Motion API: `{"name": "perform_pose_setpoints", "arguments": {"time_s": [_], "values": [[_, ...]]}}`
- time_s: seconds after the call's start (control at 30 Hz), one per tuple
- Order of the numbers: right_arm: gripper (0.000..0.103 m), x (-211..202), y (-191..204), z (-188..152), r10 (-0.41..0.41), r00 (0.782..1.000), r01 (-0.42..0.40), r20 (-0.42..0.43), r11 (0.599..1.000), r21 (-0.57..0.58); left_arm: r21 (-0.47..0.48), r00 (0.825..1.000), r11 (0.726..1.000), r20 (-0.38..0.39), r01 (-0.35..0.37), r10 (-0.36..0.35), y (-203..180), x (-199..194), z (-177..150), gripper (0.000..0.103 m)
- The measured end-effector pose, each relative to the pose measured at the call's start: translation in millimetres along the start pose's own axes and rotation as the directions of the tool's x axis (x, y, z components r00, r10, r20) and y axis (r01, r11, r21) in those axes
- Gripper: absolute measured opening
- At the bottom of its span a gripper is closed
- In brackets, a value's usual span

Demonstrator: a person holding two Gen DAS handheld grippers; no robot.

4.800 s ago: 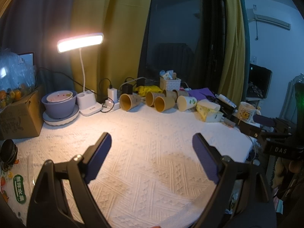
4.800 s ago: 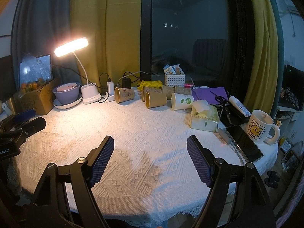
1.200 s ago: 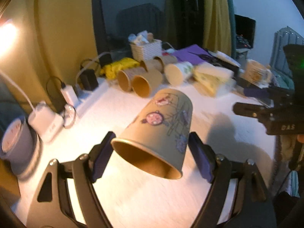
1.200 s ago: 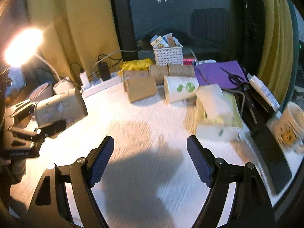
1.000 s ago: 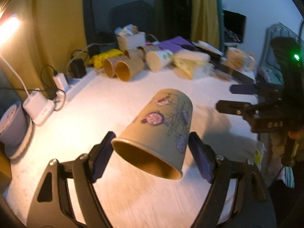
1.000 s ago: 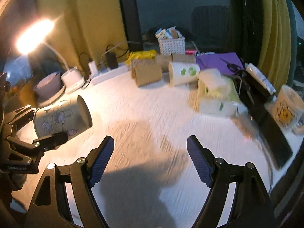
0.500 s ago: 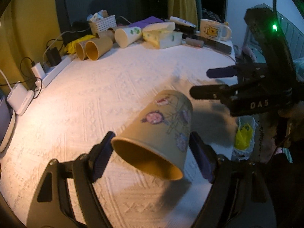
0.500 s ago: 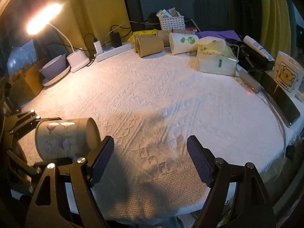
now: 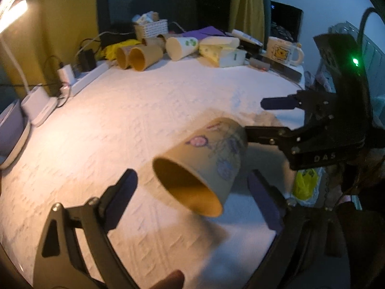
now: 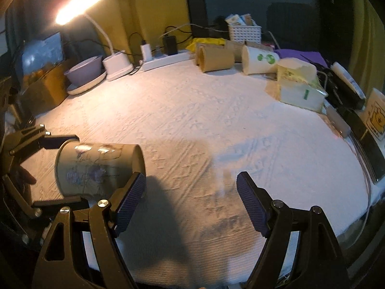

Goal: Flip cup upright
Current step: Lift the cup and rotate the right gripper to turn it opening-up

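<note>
A tan paper cup (image 9: 202, 163) with purple drawings lies on its side on the white tablecloth (image 9: 149, 110), its open mouth toward my left gripper (image 9: 195, 200). The left gripper is open, its pads standing clear on either side of the cup's mouth. In the right wrist view the same cup (image 10: 96, 168) lies at the left, between the left gripper's fingers (image 10: 57, 142). My right gripper (image 10: 191, 204) is open and empty, above the cloth just right of the cup. It shows in the left wrist view too (image 9: 276, 115).
Several more paper cups (image 10: 216, 59) lie on their sides at the table's far edge, by a white basket (image 10: 244, 32), a tissue pack (image 10: 298, 84), a power strip (image 10: 163, 60), a lit desk lamp (image 10: 77, 2) and a bowl (image 10: 84, 72). A mug (image 9: 282, 51) and a phone (image 10: 370, 142) sit at the right edge.
The left gripper brought the cup from the back row to the near cloth and has just opened; the cup now rests free on its side. The right gripper stayed open.
</note>
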State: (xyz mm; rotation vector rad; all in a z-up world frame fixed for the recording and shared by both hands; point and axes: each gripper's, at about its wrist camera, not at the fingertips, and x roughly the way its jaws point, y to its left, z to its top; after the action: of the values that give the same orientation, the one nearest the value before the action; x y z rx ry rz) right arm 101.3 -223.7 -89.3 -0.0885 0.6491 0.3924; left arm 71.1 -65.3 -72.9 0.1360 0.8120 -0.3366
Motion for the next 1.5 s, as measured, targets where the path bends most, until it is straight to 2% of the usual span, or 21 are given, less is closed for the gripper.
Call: {"name": "perform_pose_setpoints", "arguments": {"time_s": [0.23,0.43,0.6,0.7,0.83,1.1,1.33,1.37,1.43,1.5], "values": [[0.082,-8,33,-1,0.010,0.999,-0.013,-0.032,0.994,-0.105,-0.102,0.995,0.990,0.011,-0.093,0.095,34,-28,-28,0.094],[0.082,-19,68,-6,0.062,0.994,-0.079,-0.088,0.974,-0.210,-0.244,0.986,0.957,0.008,-0.160,0.167,75,-39,-48,0.094],[0.082,-25,97,-4,0.118,0.984,-0.154,-0.135,0.943,-0.296,-0.298,0.986,0.944,0.040,-0.145,0.164,87,-52,-57,0.094],[0.082,-23,114,6,0.154,0.975,-0.199,-0.159,0.925,-0.323,-0.331,0.985,0.933,0.055,-0.138,0.166,93,-58,-60,0.094],[0.082,-9,137,26,0.161,0.966,-0.230,-0.202,0.893,-0.388,-0.365,0.984,0.922,0.067,-0.130,0.165,104,-63,-63,0.094],[0.082,38,157,48,0.138,0.925,-0.294,-0.353,0.850,-0.437,-0.407,0.984,0.905,0.059,-0.128,0.166,125,-64,-69,0.094],[0.081,73,165,52,0.092,0.846,-0.366,-0.526,0.817,-0.446,-0.409,0.989,0.906,0.042,-0.110,0.139,133,-55,-69,0.094],[0.081,76,166,52,0.084,0.840,-0.369,-0.537,0.813,-0.450,-0.408,0.990,0.906,0.039,-0.108,0.136,134,-53,-68,0.094],[0.070,77,168,52,0.084,0.836,-0.378,-0.542,0.804,-0.458,-0.407,0.991,0.907,0.035,-0.106,0.131,134,-50,-66,0.094],[0.070,74,167,53,0.104,0.839,-0.391,-0.535,0.799,-0.458,-0.405,0.991,0.909,0.035,-0.104,0.129,135,-50,-63,0.094]]}}
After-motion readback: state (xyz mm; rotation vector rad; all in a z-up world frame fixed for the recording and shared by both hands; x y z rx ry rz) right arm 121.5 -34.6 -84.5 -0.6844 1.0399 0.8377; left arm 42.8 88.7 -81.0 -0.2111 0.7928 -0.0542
